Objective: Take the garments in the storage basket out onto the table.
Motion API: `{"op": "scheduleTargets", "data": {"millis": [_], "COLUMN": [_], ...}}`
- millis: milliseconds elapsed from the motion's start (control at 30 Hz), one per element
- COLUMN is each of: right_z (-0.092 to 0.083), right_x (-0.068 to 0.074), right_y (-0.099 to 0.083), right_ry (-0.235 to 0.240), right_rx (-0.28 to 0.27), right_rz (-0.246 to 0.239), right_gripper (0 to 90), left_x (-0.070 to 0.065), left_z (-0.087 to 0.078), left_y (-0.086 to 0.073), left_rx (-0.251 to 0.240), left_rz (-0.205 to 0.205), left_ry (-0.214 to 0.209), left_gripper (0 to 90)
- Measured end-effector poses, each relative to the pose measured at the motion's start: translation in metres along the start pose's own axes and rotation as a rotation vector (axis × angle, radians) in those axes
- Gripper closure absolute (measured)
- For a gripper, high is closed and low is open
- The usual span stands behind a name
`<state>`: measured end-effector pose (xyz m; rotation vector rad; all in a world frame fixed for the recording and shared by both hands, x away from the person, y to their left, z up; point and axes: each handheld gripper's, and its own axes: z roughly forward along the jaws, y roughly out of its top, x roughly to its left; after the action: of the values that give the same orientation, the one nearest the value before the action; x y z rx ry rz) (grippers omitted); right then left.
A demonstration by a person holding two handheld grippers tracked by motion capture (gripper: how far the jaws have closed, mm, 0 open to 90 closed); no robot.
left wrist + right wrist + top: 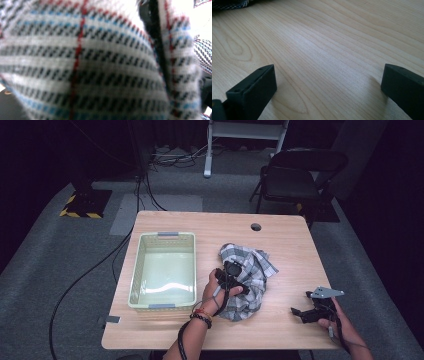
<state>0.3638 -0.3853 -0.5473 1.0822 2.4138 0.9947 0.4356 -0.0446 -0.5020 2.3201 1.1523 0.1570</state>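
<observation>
Right now my left gripper (234, 272) sits on the cloth (248, 281) — a checked heap at mid-table, just right of the green basket (162, 269). Its own view is all blurred plaid pressed close, so I can't tell whether the jaws grip it or stand apart. My right gripper (300, 312) rests low on the table (280, 242) (well clear of the cloth), jaws wide with bare wood between them.

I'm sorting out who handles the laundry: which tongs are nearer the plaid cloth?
Left. The left tongs sit on the plaid cloth; the right tongs rest on bare table, apart from the cloth, to its right.
</observation>
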Motion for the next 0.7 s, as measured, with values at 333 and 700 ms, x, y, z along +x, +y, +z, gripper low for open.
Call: {"op": "scheduleTargets", "data": {"millis": [333, 700], "right_z": [0.0, 0.0], "right_x": [0.0, 0.0], "right_y": [0.0, 0.0], "right_ry": [0.0, 0.0], "right_rx": [0.0, 0.0], "right_rz": [0.0, 0.0], "right_gripper": [0.1, 0.1], "left_x": [-0.0028, -0.0061], "left_z": [0.0013, -0.0051], "left_y": [-0.0003, 0.0021], "left_rx": [0.013, 0.046], "left_rz": [0.005, 0.004], "left_ry": [0.026, 0.045], "left_gripper": [7.2, 5.7]}}
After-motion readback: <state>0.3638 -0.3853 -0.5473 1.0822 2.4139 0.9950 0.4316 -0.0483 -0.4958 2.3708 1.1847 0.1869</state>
